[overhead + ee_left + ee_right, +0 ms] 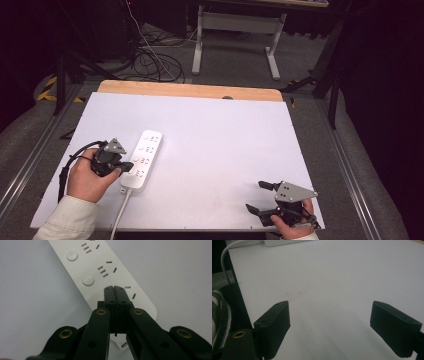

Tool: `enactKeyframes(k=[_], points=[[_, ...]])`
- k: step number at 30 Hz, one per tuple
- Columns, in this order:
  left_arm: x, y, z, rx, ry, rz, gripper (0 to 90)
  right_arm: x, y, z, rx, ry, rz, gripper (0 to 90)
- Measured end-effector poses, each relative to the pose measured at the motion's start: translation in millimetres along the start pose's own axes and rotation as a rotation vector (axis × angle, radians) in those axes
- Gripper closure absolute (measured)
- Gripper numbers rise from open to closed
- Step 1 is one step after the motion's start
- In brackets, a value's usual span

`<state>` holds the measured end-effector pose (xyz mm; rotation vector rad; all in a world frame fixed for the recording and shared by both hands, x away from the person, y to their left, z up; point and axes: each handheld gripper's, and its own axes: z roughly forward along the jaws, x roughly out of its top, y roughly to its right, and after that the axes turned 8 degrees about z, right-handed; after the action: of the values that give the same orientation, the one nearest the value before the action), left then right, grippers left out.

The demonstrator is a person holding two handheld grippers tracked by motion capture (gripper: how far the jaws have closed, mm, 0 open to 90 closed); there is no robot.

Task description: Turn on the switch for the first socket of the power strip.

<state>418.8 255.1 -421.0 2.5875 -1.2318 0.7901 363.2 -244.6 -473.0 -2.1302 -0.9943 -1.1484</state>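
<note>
A white power strip (pixel 143 160) lies on the white table sheet (pixel 215 140) at the left, its cable (pixel 120 212) running off the front edge. My left gripper (pixel 128 166) is shut with nothing between its jaws, its tips touching or just above the strip's near end. In the left gripper view the closed tips (pixel 115 290) sit over the strip (pixel 100 272) beside a round button (pixel 88 280). My right gripper (pixel 256 196) is open at the front right, over bare sheet. Its view shows two spread pads (pixel 274 322) and the strip's end (pixel 284 242) far off.
A wooden table edge (pixel 190 90) shows past the sheet. Behind it stand a white desk frame (pixel 235 35) and loose cables (pixel 150 60) on grey floor. Metal rails (pixel 30 160) run along both sides of the table.
</note>
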Motion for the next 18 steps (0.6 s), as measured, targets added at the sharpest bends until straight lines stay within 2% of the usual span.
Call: enactKeyframes(k=[4, 8, 12, 18], points=[[0.9, -1.8, 3.1, -0.002, -0.018, 0.001, 90.0, 0.0, 0.1, 0.1, -0.001, -0.003, -0.001, 16.6], [2.0, -3.3, 7.3, -0.006, -0.030, -0.017, 90.0, 0.0, -0.1, -0.1, -0.002, 0.000, -0.003, 16.6], [3.0, -6.1, 10.6, -0.013, -0.067, -0.020, 90.0, -0.2, 0.0, 0.2, -0.002, -0.004, -0.003, 16.6], [4.4, -6.6, 13.7, -0.018, -0.083, -0.024, 90.0, -0.2, 0.2, 0.1, 0.000, -0.004, -0.002, 16.6]])
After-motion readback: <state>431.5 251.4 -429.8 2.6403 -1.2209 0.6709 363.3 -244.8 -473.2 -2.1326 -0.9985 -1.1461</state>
